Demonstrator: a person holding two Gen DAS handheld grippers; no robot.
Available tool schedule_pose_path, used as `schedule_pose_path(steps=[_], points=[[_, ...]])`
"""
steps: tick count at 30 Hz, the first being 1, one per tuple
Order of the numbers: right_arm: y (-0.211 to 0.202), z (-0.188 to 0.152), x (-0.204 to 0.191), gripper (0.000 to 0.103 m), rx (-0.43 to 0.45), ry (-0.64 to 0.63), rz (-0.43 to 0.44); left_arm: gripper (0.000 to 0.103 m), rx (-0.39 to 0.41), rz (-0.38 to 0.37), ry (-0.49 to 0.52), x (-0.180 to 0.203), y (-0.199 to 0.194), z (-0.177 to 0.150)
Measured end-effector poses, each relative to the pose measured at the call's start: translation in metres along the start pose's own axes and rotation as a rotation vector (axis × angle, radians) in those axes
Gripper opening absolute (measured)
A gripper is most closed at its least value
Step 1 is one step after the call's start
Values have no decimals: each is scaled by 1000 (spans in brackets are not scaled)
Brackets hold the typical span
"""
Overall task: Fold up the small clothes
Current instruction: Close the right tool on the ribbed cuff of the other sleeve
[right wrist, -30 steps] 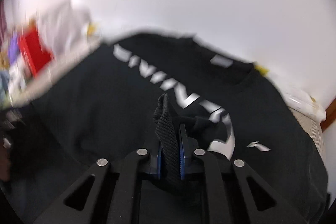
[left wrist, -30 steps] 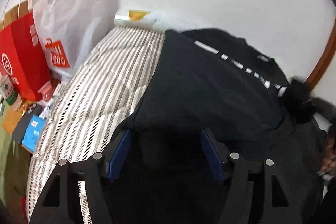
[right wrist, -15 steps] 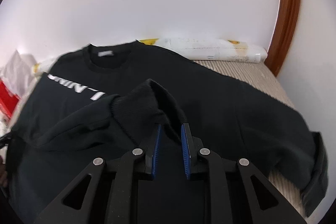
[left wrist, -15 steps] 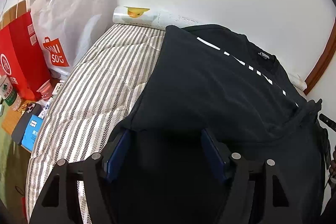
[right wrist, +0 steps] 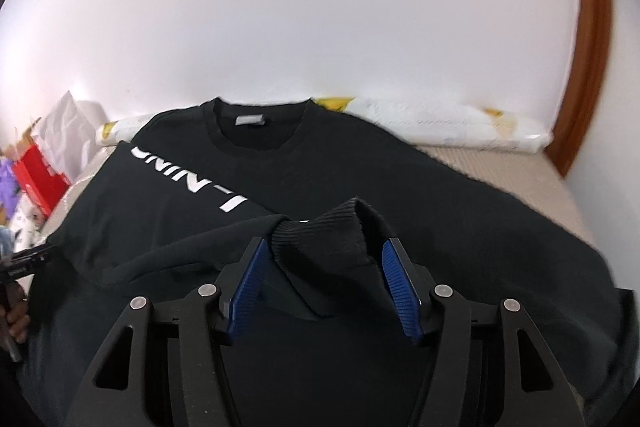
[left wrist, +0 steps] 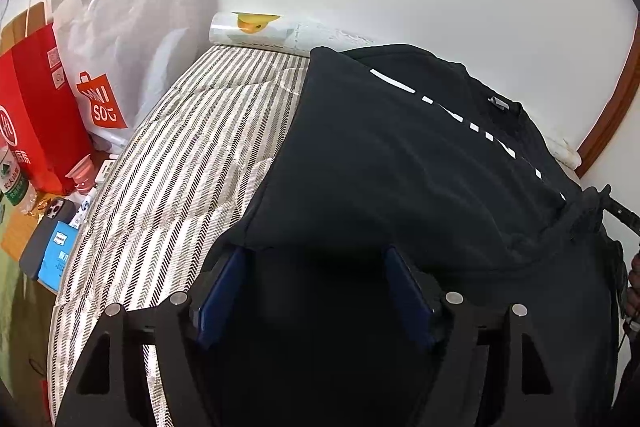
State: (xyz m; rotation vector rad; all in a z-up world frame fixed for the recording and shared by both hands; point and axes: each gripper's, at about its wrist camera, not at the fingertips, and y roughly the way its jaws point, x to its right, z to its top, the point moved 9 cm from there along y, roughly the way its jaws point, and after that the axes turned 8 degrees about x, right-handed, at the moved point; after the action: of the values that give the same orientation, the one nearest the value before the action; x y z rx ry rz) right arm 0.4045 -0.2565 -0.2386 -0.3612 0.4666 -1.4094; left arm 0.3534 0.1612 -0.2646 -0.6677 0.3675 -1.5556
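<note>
Bags stand at the far left of the left wrist view: a red paper bag (left wrist: 34, 99) and a white shopping bag (left wrist: 120, 39) against the wall, with a phone (left wrist: 44, 239) and a blue box (left wrist: 58, 259) lying below them. Next comes the bed (left wrist: 172, 187) with its striped cover, and a rolled sheet (left wrist: 264, 35) lies along the wall at its head. A black sweatshirt (left wrist: 400, 167) with white lettering is spread over the right part of the bed, its left side folded in over the body. The left claw (left wrist: 316, 291) rests low on the dark cloth, jaws opening, its blue pads apart with fabric lying between them but not pinched. In the right wrist view the right claw (right wrist: 324, 283) has its jaws opening too; the ribbed cuff (right wrist: 320, 239) of the sleeve sits loose between the pads, draped across the sweatshirt's front below the collar (right wrist: 256, 131).
</note>
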Motion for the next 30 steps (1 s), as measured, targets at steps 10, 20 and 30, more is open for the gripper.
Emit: schedule_pose_path(steps=[10, 20, 30], points=[[-9, -14, -7, 7, -16, -66, 120, 74, -2, -5, 8, 1, 1, -1], [-28, -71, 24, 8, -111, -129, 83, 75, -2, -2, 13, 1, 2, -1], [-56, -36, 15, 22, -17, -83, 47, 76, -2, -2, 17, 1, 2, -1]])
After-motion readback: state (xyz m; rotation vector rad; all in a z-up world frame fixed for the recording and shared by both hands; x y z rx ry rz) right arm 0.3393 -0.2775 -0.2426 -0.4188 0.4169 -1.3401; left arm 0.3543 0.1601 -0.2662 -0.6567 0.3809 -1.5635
